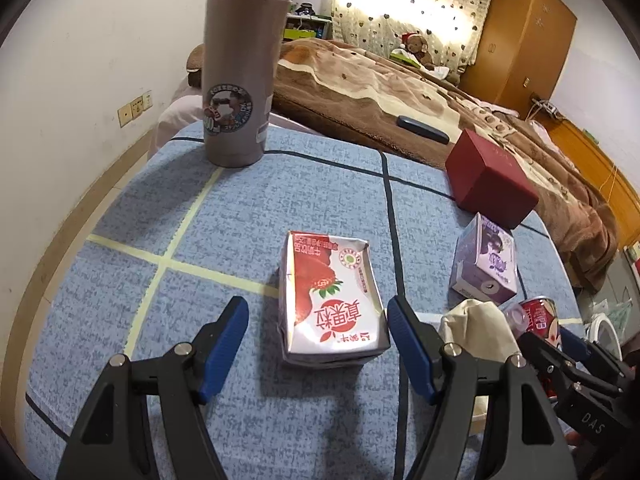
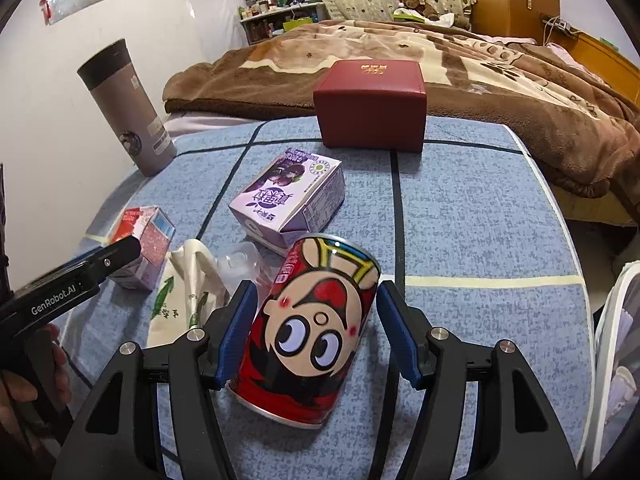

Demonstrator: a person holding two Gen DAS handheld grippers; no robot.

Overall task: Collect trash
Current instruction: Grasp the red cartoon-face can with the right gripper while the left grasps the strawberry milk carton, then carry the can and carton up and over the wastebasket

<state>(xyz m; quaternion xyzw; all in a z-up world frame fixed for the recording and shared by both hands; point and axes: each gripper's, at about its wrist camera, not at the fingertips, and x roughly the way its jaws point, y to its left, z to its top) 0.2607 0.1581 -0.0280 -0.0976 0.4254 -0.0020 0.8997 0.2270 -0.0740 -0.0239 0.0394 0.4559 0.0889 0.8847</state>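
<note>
A red strawberry milk carton (image 1: 332, 300) lies on the blue tablecloth (image 1: 240, 216); my left gripper (image 1: 318, 320) is open with a finger on each side of its near end, not touching. A red cartoon can (image 2: 312, 332) lies on its side between the open fingers of my right gripper (image 2: 316, 300); the left pad (image 2: 240, 328) is close against it, the right pad apart. A purple milk carton (image 2: 292, 196) lies behind the can. A crumpled paper bag (image 2: 184, 296) and clear plastic wrapper (image 2: 240, 264) lie left of the can.
A grey thermos (image 1: 240, 80) stands at the far left of the table. A dark red box (image 2: 372, 104) sits at the far edge. A bed with a brown blanket (image 2: 440, 52) lies beyond. A white mesh bin (image 2: 616, 344) is at the table's right.
</note>
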